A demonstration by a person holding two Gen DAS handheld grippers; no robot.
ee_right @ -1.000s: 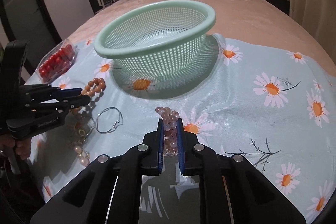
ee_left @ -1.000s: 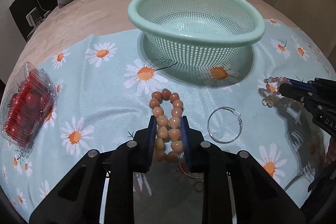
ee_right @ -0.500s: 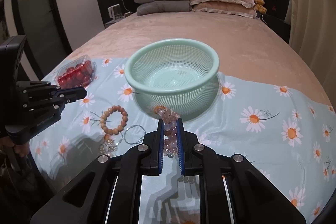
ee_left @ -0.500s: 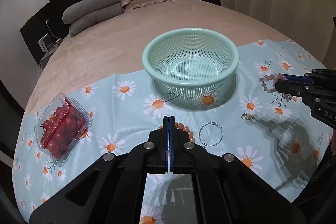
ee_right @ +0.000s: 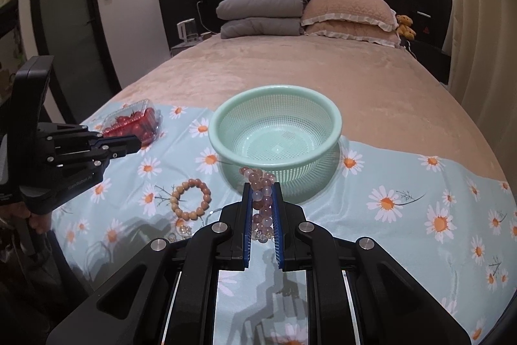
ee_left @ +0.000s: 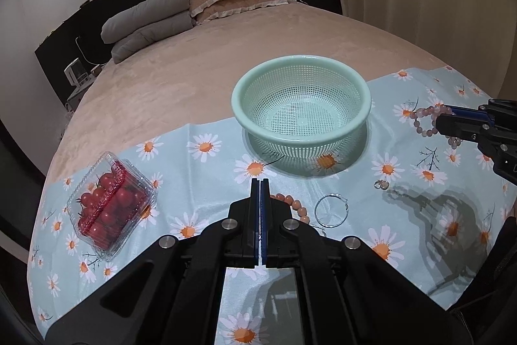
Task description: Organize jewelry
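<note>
Left wrist view: left gripper pressed together with nothing between its fingers, raised over the daisy cloth on the bed; brown bracelet and hoop lie just beyond its tip, basket farther on, tomato box to the left, right gripper at right carrying the pink bracelet. Right wrist view: right gripper pinching the pink bracelet, lifted just short of the basket; brown bracelet on the cloth to the left, left gripper closed near the tomato box.
</note>
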